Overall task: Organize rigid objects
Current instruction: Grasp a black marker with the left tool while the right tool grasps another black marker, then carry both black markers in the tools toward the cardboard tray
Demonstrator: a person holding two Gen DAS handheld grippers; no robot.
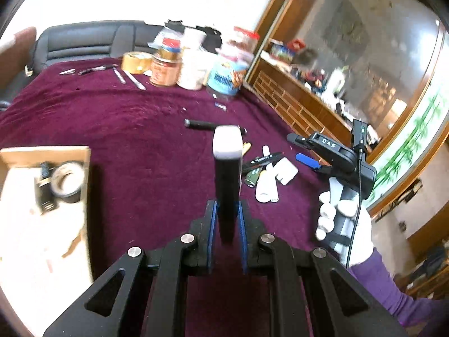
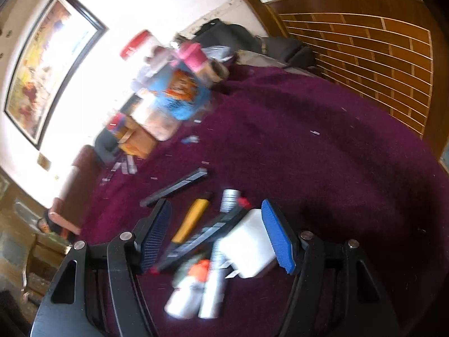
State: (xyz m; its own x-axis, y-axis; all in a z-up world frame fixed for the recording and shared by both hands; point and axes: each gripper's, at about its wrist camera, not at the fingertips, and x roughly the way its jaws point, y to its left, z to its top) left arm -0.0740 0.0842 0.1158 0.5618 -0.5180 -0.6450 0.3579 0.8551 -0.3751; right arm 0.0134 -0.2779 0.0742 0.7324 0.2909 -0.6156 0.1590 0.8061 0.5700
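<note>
Purple cloth (image 1: 126,118); black bar (image 1: 227,185) upright, clamped between left jaws.

The left gripper (image 1: 227,221) is showing matte black linkage arms with triangular cut-outs, round silver pivot screws and blue pads lining its fingers. The right gripper (image 2: 217,234) is presenting the same black frame and silver screws, with ribbed blue pads (image 2: 277,236) on its fingers. In the left wrist view its black housing is carrying white "DAS" lettering, and a thin black cable is running down along its grey handle. The person's right hand (image 1: 343,224) is wearing a white glove and a purple sleeve (image 1: 393,289).
</note>
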